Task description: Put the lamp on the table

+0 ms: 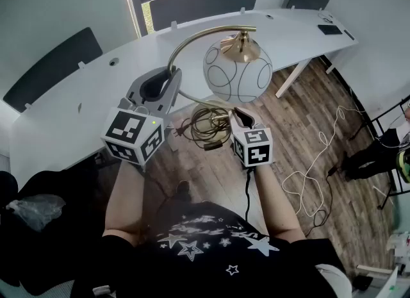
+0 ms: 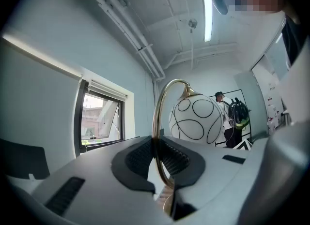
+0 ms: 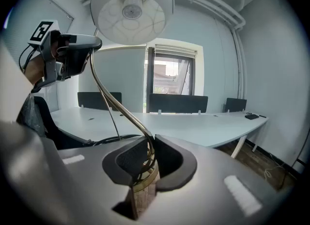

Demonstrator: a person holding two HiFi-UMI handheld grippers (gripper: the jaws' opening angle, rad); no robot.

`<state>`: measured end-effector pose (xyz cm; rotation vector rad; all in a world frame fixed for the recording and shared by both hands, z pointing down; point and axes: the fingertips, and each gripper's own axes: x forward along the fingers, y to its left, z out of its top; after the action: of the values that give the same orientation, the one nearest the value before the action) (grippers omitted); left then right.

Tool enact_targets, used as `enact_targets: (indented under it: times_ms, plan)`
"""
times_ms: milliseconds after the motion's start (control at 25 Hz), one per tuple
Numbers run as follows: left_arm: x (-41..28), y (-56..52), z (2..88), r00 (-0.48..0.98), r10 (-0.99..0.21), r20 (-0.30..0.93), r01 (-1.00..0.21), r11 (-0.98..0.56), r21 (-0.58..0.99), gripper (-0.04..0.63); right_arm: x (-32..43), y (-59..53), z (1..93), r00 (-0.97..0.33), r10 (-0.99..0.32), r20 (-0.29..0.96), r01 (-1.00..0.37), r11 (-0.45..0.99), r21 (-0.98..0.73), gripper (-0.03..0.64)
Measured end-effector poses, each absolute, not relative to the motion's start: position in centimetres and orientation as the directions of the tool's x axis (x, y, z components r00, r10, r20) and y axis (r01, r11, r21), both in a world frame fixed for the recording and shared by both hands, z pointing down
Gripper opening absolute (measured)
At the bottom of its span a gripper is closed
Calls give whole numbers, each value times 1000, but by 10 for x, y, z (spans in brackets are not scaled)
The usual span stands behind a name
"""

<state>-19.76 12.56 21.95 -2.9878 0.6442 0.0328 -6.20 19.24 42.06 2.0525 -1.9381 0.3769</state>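
The lamp hangs in the air between my two grippers, in front of the white table [image 1: 77, 107]. It has a white globe shade [image 1: 237, 72] with dark rings, a curved brass arm [image 1: 192, 37] and a brass base [image 1: 210, 130] with a coiled dark cord. My left gripper [image 1: 169, 90] is shut on the brass arm [image 2: 156, 122], with the globe [image 2: 196, 120] just beyond it. My right gripper [image 1: 239, 116] is shut on the lower stem at the base [image 3: 144, 171]. In the right gripper view the shade [image 3: 131, 8] hangs overhead.
Dark chairs [image 1: 205, 2] stand behind the long curved table [image 3: 193, 127]. A black flat item [image 1: 330, 29] lies at its far right end. A white cable [image 1: 307, 181] trails over the wood floor. A person [image 2: 222, 117] stands in the background. A dark bag [image 1: 32, 207] sits at my left.
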Motion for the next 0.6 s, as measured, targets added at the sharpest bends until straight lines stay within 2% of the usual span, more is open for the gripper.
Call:
enact_targets:
  times_ms: [600]
  plan:
    - [-200,136,218,919,-392,-34,-393,-916,-77,41,-62,196,419,68,-929,365,-997,-74,-2,44]
